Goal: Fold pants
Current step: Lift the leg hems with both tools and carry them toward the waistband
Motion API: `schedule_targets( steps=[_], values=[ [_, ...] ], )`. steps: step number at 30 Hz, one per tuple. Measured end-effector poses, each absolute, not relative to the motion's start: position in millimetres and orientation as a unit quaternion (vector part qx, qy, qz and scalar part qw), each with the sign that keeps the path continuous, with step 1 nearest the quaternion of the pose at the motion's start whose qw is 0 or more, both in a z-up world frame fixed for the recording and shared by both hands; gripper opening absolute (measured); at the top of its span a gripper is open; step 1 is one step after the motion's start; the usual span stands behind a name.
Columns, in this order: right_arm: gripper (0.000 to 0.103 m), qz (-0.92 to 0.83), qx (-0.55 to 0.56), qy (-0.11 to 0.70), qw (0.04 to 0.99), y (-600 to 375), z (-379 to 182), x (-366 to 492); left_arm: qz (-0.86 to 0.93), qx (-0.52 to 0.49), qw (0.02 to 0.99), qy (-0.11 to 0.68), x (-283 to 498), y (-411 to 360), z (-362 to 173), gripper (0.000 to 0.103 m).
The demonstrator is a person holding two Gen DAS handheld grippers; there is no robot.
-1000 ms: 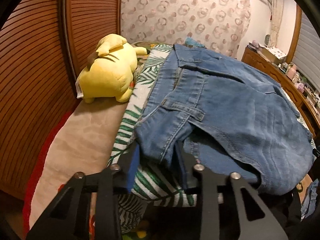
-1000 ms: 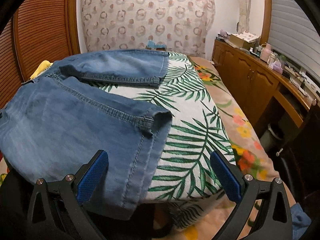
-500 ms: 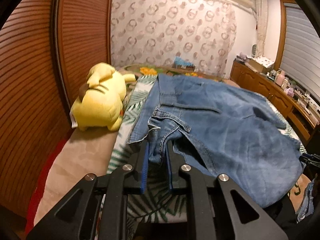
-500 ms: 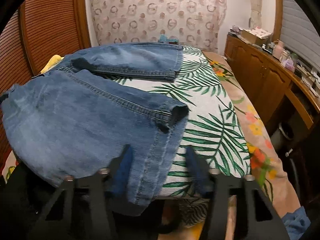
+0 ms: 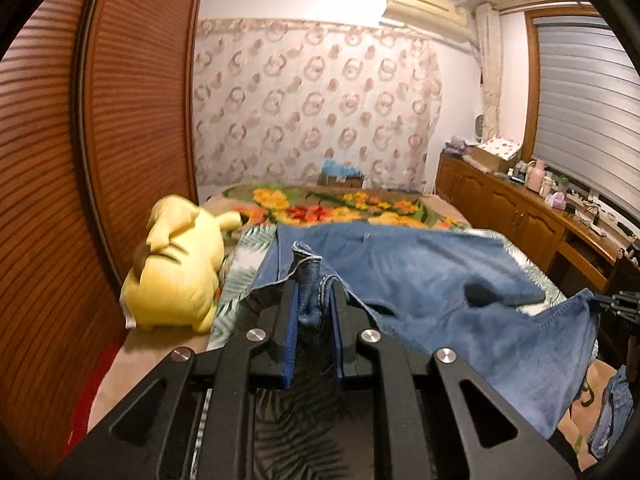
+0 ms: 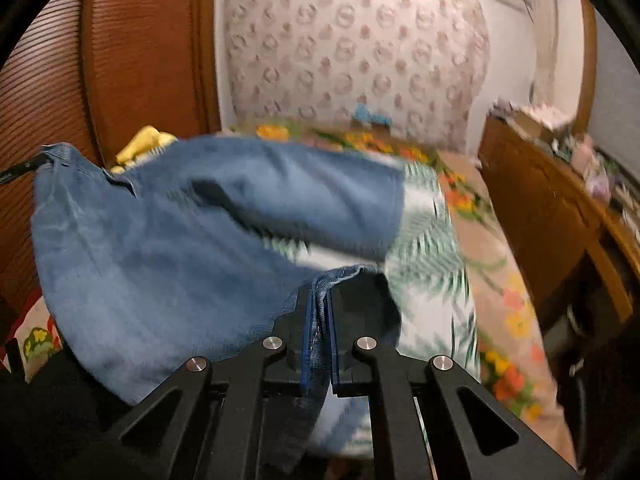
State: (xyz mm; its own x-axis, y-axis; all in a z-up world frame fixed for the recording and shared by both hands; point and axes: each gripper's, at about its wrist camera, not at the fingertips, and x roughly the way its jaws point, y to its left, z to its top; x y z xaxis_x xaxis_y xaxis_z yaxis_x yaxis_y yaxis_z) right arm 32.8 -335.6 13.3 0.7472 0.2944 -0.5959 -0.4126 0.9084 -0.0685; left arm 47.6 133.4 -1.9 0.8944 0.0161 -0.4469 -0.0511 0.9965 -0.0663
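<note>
Blue denim pants (image 5: 432,280) lie across a leaf-print cloth (image 5: 236,276) on the bed, their near part lifted off it. My left gripper (image 5: 314,296) is shut on a bunched fold at the waistband end. My right gripper (image 6: 320,300) is shut on the stitched hem of a leg of the pants (image 6: 168,264). In the left wrist view the right gripper (image 5: 612,302) shows at the far right edge, pinching the raised hem corner. In the right wrist view the left gripper's tip (image 6: 24,166) holds the far-left corner. The denim hangs stretched between the two grips.
A yellow plush toy (image 5: 176,276) lies left of the pants beside a slatted wooden wardrobe (image 5: 60,160). A flowered blanket (image 5: 320,208) covers the bed's far part. A wooden sideboard (image 5: 532,220) with small items runs along the right wall. More denim (image 5: 612,412) hangs low right.
The right gripper's jaws closed from wide open onto the leg hem. The left gripper tightened on the waistband fold. Both grippers rose, lifting the near edge of the pants off the bed.
</note>
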Motion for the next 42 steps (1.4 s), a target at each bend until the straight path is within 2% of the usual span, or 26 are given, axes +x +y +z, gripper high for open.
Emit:
schedule_targets(
  steps=[8, 18, 19, 21, 23, 24, 29, 42],
  values=[
    [0.006, 0.196, -0.124, 0.263, 0.937, -300, 38, 64, 0.007, -0.019, 0.977, 0.213, 56, 122, 13, 0.015],
    [0.007, 0.222, -0.103, 0.331, 0.911, -284, -20, 127, 0.002, -0.023, 0.974, 0.226, 60, 117, 2, 0.015],
    [0.009, 0.220, -0.101, 0.336, 0.910, -286, -25, 129, 0.001, -0.023, 0.974, 0.227, 61, 116, 2, 0.015],
    [0.020, 0.211, -0.096, 0.340, 0.912, -291, -30, 134, -0.001, -0.023, 0.974, 0.226, 63, 112, 2, 0.015],
    [0.041, 0.198, -0.090, 0.336, 0.917, -297, -29, 133, -0.002, -0.021, 0.975, 0.223, 67, 108, 4, 0.015],
    [0.044, 0.193, -0.086, 0.333, 0.919, -300, -26, 129, -0.003, -0.020, 0.975, 0.222, 69, 107, 5, 0.015],
    [0.045, 0.196, -0.060, 0.326, 0.923, -312, -20, 110, -0.006, -0.016, 0.975, 0.220, 80, 101, 10, 0.015],
    [0.045, 0.198, -0.059, 0.369, 0.906, -336, -24, 29, -0.004, -0.016, 0.975, 0.221, 83, 97, 12, 0.015]
  ],
)
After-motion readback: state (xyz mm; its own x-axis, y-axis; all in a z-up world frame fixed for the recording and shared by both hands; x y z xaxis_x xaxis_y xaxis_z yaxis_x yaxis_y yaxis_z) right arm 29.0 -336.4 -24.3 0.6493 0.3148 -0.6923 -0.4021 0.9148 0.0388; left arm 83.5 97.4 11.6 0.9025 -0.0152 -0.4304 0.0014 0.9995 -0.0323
